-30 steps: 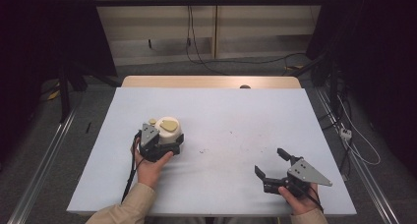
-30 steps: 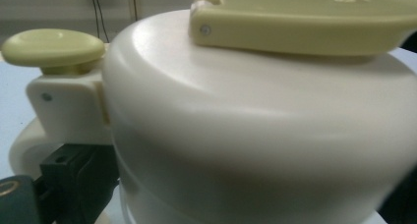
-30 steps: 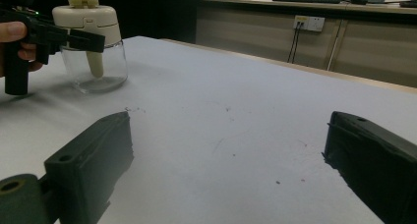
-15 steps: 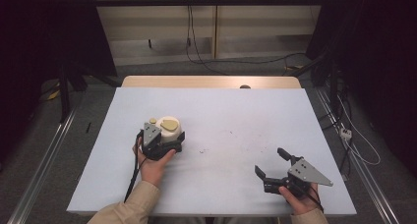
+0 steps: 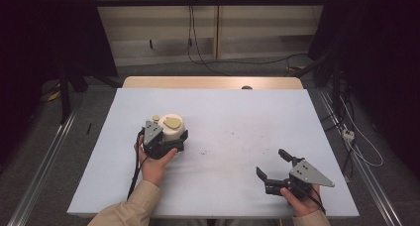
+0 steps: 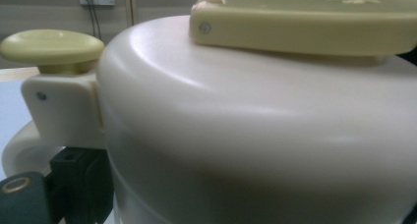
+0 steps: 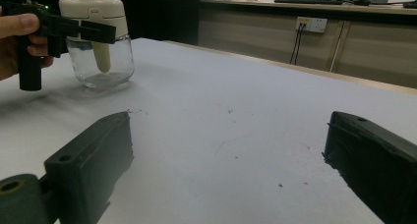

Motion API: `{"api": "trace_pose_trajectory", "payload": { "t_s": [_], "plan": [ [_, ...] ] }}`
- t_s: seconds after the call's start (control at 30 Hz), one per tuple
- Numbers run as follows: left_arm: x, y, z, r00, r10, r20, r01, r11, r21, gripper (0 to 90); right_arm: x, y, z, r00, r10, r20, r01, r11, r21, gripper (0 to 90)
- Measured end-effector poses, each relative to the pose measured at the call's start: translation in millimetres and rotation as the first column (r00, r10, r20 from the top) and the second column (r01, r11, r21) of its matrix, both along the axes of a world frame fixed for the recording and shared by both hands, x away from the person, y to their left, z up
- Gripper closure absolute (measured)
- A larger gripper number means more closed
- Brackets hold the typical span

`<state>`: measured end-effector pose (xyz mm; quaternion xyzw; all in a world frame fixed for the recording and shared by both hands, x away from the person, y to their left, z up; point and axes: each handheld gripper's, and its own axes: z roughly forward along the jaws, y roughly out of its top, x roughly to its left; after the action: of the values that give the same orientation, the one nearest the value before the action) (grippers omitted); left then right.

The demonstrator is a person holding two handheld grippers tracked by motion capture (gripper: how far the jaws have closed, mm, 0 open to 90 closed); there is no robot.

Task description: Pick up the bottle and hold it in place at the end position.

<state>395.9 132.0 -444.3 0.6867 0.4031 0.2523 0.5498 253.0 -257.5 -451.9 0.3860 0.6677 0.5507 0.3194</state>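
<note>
A small glass jar [image 5: 171, 127] with a cream lid [image 6: 246, 111] and a yellow-green knob [image 6: 51, 47] stands on the white table [image 5: 237, 117], left of centre. My left gripper [image 5: 168, 136] is shut on the jar at lid height. In the right gripper view its black jaws cross the jar [image 7: 101, 57] just under the lid, with a hand behind them. My right gripper [image 5: 270, 162] is held low near the front right edge. It is open, jaws wide apart, with only bare table between them [image 7: 228, 135].
The tabletop carries a few dark specks [image 7: 280, 185] near the middle. A wooden strip [image 5: 213, 82] runs along its far edge. Cables [image 5: 198, 47] hang on the wall behind, and metal rails [image 5: 39, 171] run along the floor on both sides.
</note>
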Motion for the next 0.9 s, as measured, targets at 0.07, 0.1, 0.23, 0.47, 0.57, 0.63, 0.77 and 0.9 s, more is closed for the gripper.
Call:
{"api": "trace_pose_trajectory", "payload": {
  "t_s": [0.07,0.1,0.23,0.47,0.57,0.63,0.77,0.9],
  "plan": [
    [1.8,-3.4,1.1,0.9999,-0.011,0.0,0.011,0.9999,-0.001,6.0,0.0,0.0,0.1,1.0,0.0,0.0,0.0,1.0,0.001,4.0],
    [2.8,-5.3,1.6,0.9998,-0.017,0.002,0.017,0.9998,0.001,6.0,0.1,-0.1,0.2,1.0,-0.001,0.0,0.001,1.0,0.002,4.0],
    [5.8,-12.7,1.8,0.9993,-0.039,0.003,0.039,0.9993,0.003,6.0,0.3,-0.6,0.2,1.0,-0.001,0.001,0.001,1.0,0.001,4.0],
    [9.3,-22.4,2.7,0.9981,-0.061,0.004,0.061,0.9982,-0.001,6.0,0.2,-0.7,0.2,1.0,0.002,0.002,-0.002,1.0,0.0,4.1],
    [11.2,-25.2,3.4,0.998,-0.063,0.001,0.063,0.998,-0.003,6.0,0.1,-0.5,0.4,1.0,0.002,0.002,-0.002,1.0,0.0,4.1],
    [12.4,-27.0,3.9,0.9981,-0.062,0.002,0.062,0.9981,-0.006,6.0,0.1,-0.5,0.5,1.0,0.003,0.003,-0.003,1.0,0.0,4.1],
    [14.5,-28.8,5.5,0.9976,-0.069,0.007,0.069,0.9976,-0.007,6.1,0.3,-0.4,0.5,1.0,0.003,0.004,-0.003,1.0,0.0,4.1],
    [16.4,-32.4,6.6,0.9974,-0.072,0.009,0.072,0.9974,-0.01,6.1,0.8,-0.1,0.3,1.0,0.006,0.004,-0.006,1.0,-0.001,4.1]
  ]
}}
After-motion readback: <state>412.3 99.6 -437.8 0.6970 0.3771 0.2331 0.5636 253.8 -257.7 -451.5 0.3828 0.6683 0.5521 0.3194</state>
